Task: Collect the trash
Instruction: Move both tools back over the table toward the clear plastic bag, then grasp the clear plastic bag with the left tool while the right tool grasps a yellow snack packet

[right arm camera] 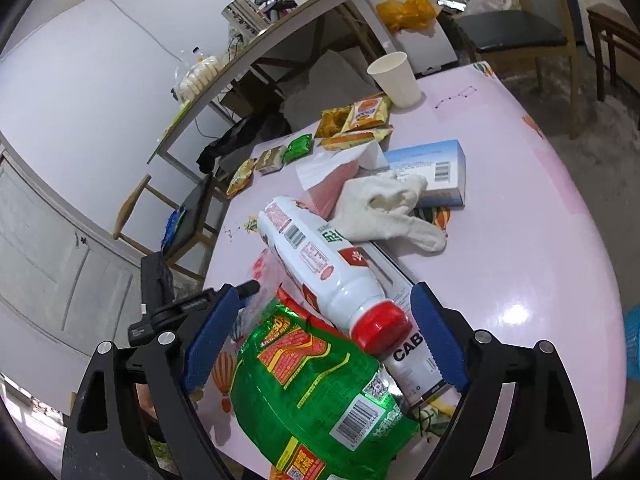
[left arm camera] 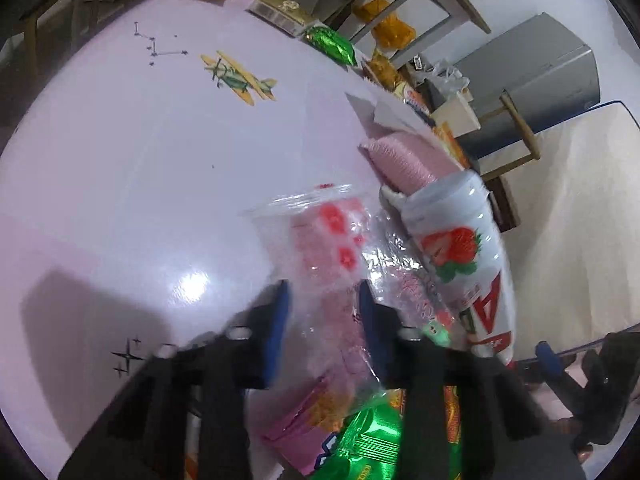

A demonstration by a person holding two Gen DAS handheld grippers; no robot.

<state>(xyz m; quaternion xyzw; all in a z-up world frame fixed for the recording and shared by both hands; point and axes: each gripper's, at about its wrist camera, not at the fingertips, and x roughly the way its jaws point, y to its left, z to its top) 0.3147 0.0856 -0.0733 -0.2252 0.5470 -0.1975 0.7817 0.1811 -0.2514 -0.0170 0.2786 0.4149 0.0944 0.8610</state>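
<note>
Currently left gripper point(left arm camera: 324, 312) clenched on clear plastic wrapper point(left arm camera: 320, 232) with red flower print, pinched at near edge for lift off pink bench point(left arm camera: 120, 160). Right gripper point(right arm camera: 320, 344) released, jaws wide, straddling red cap of white strawberry drink bottle point(right arm camera: 320, 264) lying atop green snack bag point(right arm camera: 312, 392); straddle suggests bottle as next pick.

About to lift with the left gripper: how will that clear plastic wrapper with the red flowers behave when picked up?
Probably floppy: the clear wrapper looks thin and crumpled, so it should sag from the left gripper. Likely very light. Its glossy film may slip. The white strawberry bottle lies along its edge and might roll when the wrapper is pulled away.
</note>
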